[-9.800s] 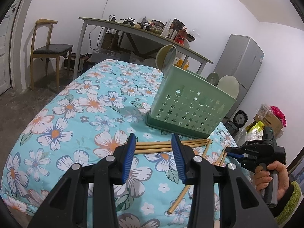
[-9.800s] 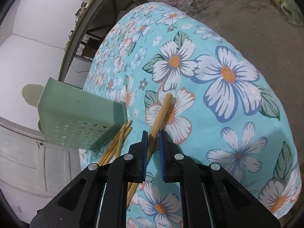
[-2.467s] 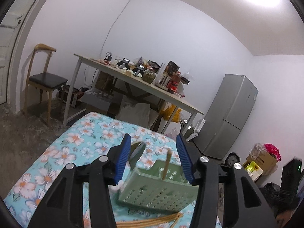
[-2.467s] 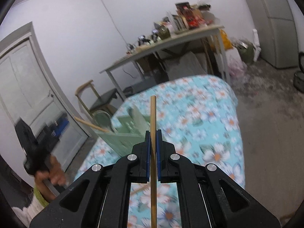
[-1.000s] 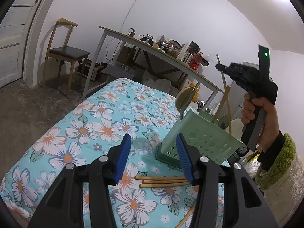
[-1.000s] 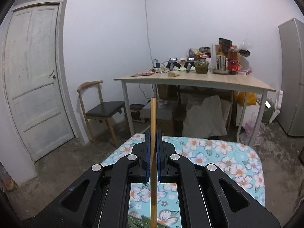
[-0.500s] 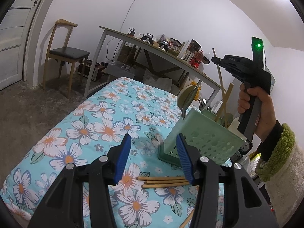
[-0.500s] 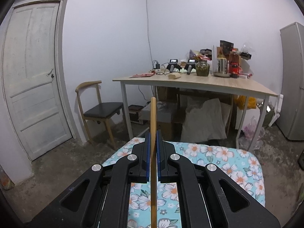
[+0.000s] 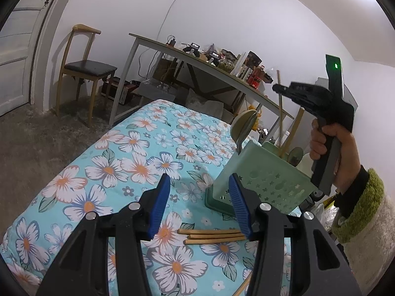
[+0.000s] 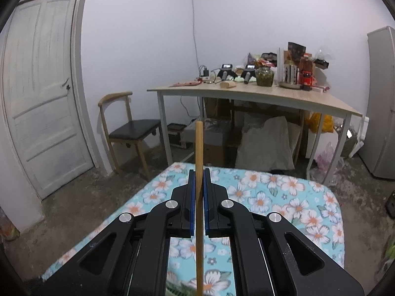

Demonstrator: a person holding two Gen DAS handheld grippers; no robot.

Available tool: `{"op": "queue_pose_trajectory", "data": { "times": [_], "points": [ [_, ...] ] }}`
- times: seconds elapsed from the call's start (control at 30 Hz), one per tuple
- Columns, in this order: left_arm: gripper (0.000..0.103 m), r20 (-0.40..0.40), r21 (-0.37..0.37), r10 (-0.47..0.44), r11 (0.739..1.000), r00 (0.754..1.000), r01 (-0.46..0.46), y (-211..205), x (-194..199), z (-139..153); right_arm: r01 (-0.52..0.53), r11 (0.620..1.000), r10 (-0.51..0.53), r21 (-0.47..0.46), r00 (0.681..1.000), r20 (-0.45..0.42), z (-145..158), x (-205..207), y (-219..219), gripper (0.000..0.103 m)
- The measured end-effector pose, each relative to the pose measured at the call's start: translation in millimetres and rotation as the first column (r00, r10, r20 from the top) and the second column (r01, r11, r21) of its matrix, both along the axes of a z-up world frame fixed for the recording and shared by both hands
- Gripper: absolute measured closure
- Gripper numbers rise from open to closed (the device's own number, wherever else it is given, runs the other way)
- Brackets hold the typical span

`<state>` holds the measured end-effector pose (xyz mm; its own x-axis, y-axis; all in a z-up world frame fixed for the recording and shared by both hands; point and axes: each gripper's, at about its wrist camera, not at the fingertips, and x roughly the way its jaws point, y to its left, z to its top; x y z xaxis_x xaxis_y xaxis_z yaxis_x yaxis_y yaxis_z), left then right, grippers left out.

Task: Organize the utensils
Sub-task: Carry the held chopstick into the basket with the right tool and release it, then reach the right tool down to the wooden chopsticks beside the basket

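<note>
On the floral-cloth table [image 9: 128,162] stands a green perforated utensil holder [image 9: 266,182], with a green spoon [image 9: 244,123] and one chopstick [image 9: 295,128] sticking out of it. My right gripper [image 9: 279,87] is shut on a wooden chopstick [image 9: 280,116], held upright above the holder with its lower end at the opening. In the right wrist view the chopstick [image 10: 199,145] rises between the shut blue pads of the right gripper [image 10: 199,172]. My left gripper [image 9: 200,207] hangs open and empty above three chopsticks [image 9: 212,235] lying on the cloth before the holder.
A hand [image 9: 328,138] in a green-cuffed sleeve grips the right tool. Behind the table stand a wooden chair [image 9: 86,69], a long cluttered desk [image 10: 259,96], a white door [image 10: 42,93] and a grey fridge [image 10: 381,103]. Another chopstick end [image 9: 243,287] lies near the front edge.
My right gripper took a chopstick off the cloth and carried it upright to the holder; in the last second it drifted slightly left. The left gripper has kept still lately.
</note>
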<state>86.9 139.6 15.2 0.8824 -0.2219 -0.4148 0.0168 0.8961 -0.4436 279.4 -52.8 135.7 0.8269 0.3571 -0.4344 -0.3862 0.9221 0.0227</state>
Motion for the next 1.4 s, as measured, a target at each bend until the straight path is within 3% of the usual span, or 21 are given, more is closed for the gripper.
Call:
{"op": "queue_pose_trajectory", "data": {
  "times": [0.3,0.37,0.43,0.7,0.8,1.0,1.13,1.4],
  "points": [
    [0.055,0.002,0.006,0.003,1.0,1.0,-0.003,1,-3,1,-0.013,0.998,0.007,-0.061,0.995,-0.098,-22,-29,-18,0.096],
    [0.055,0.001,0.008,0.0,1.0,1.0,0.0,1,-4,2,-0.006,0.999,0.001,-0.047,0.994,-0.109,-21,-37,-27,0.083],
    [0.055,0.0,0.009,-0.003,1.0,1.0,0.003,0,-4,2,0.005,0.999,-0.009,-0.038,0.994,-0.11,-20,-44,-34,0.077],
    [0.055,-0.016,0.019,-0.016,1.0,1.0,0.016,-6,-4,0,0.075,0.991,-0.06,0.107,0.989,-0.132,-7,-80,-85,0.071],
    [0.055,-0.027,0.024,-0.025,0.999,0.999,0.025,-8,-4,-2,0.108,0.978,-0.074,0.178,0.979,-0.189,-13,-95,-107,0.071],
    [0.055,-0.065,0.044,-0.048,0.998,0.997,0.051,-17,-2,-8,0.197,0.933,-0.074,0.301,0.924,-0.374,-55,-118,-142,0.071],
    [0.055,-0.104,0.066,-0.062,0.995,0.993,0.069,-22,-3,-16,0.252,0.904,-0.043,0.345,0.857,-0.513,-98,-131,-149,0.07],
    [0.055,-0.147,0.083,-0.078,0.992,0.986,0.091,-24,-13,-25,0.301,0.883,-0.002,0.361,0.771,-0.637,-153,-144,-128,0.07]
  ]
}}
